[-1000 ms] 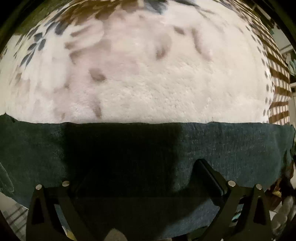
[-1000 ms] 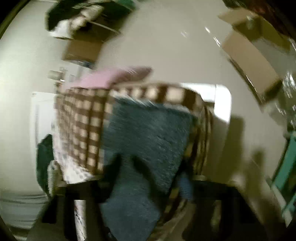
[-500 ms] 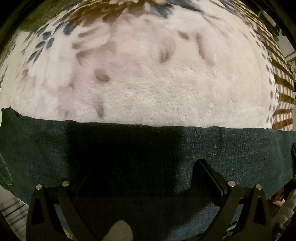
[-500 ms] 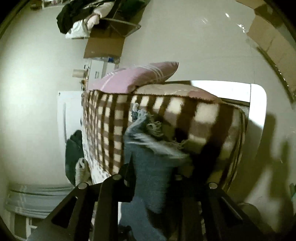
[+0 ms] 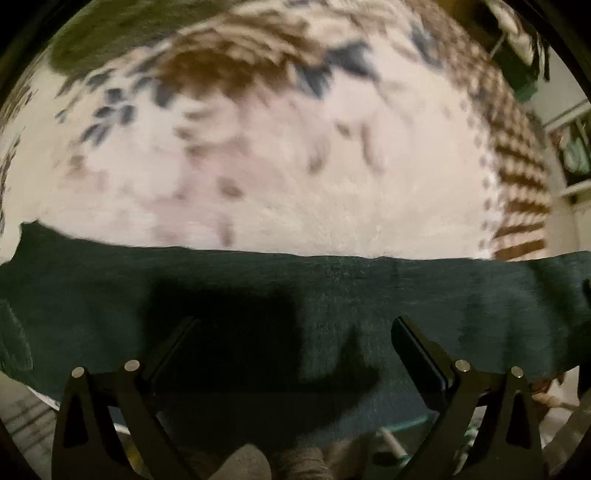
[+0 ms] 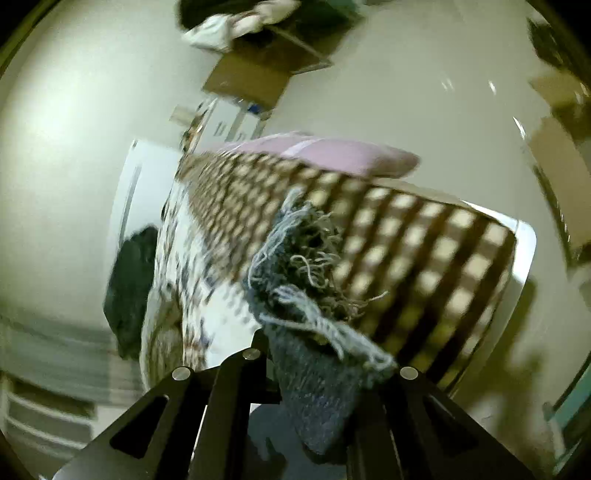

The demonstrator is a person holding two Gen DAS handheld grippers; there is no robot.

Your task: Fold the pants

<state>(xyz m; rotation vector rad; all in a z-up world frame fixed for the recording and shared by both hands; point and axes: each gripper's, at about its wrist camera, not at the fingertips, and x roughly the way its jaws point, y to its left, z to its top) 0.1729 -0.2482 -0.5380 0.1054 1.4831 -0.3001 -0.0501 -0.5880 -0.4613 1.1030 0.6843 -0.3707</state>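
Dark blue-green jeans [image 5: 369,295] lie spread in a flat band across the near edge of the bed in the left wrist view. My left gripper [image 5: 291,328] points straight down over them, open, its fingers [image 5: 413,343] wide apart and clear of the cloth. In the right wrist view the frayed leg hem of the jeans [image 6: 306,280] sticks up between the fingers of my right gripper [image 6: 321,363]. Its jaws are closing tight on that denim, and the hem hangs lifted above the bed.
A white fleece blanket with leaf print [image 5: 277,184] covers the bed, with a brown checked blanket [image 6: 406,240] at its end and a pink pillow [image 6: 332,155] beyond. Cardboard boxes [image 6: 251,81] and piled clothes [image 6: 236,22] stand on the pale floor. Dark clothing [image 6: 129,280] hangs beside the bed.
The left gripper has risen, so the jeans look smaller and further off. The right gripper has taken hold of the frayed hem and lifted it, rolling as it rose.
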